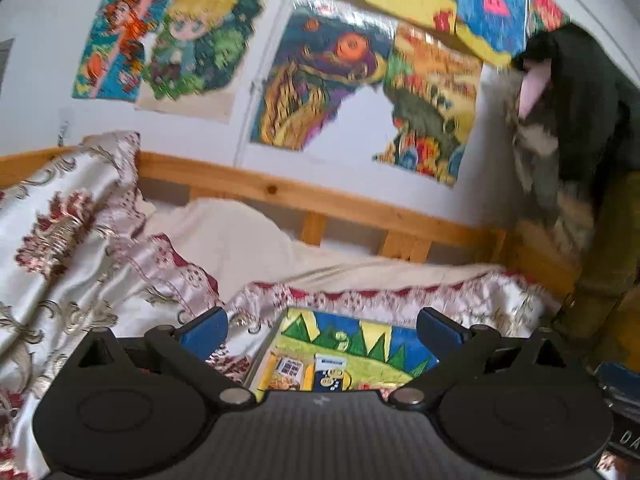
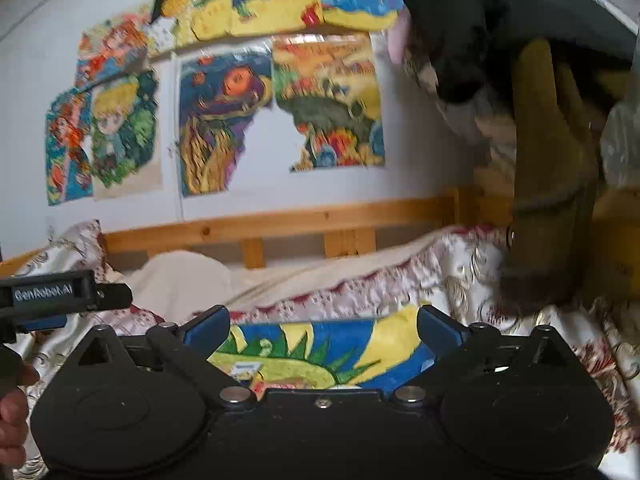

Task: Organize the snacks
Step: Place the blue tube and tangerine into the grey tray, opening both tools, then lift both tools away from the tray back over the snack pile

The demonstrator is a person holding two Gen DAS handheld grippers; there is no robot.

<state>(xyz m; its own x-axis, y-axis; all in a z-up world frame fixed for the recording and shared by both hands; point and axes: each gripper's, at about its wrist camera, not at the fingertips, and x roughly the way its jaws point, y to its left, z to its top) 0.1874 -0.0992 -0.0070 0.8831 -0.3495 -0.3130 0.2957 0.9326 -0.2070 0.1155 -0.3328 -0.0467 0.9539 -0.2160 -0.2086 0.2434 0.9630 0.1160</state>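
Blue-padded fingers of the left gripper stand spread wide, gripping nothing. The right gripper likewise has its fingers fully apart and empty. Below both, on the bed's patterned bedspread, lies a colourful painted tray with snack packets inside. Only the right wrist view shows the other gripper's black body and a hand at its left edge.

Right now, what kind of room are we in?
Most likely a bedroom. There is a wooden bed frame against the wall, a flowery bedspread rumpled over it, and colourful cartoon pictures stuck on the white wall above. Clothes hang at the right side.
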